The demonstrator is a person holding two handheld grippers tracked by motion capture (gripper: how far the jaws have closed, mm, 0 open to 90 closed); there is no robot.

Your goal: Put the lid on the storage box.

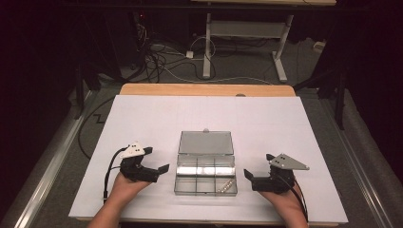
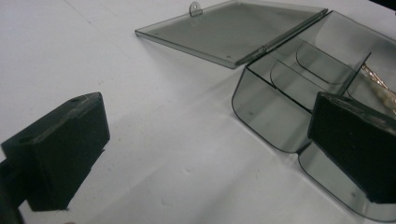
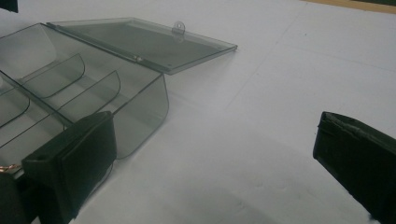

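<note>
No text, label, brand, number or sign can be read in any of the pictures. The clear plastic compartment box point(image 1: 206, 172) and its open lid point(image 1: 206, 142) carry no print or sticker, in the high view or in either gripper view. The white sheet point(image 1: 142, 118) covering the desk is blank. The grey plates on the left tool point(image 1: 153, 163) and the right tool point(image 1: 250, 176) bear no legible marking.
</note>
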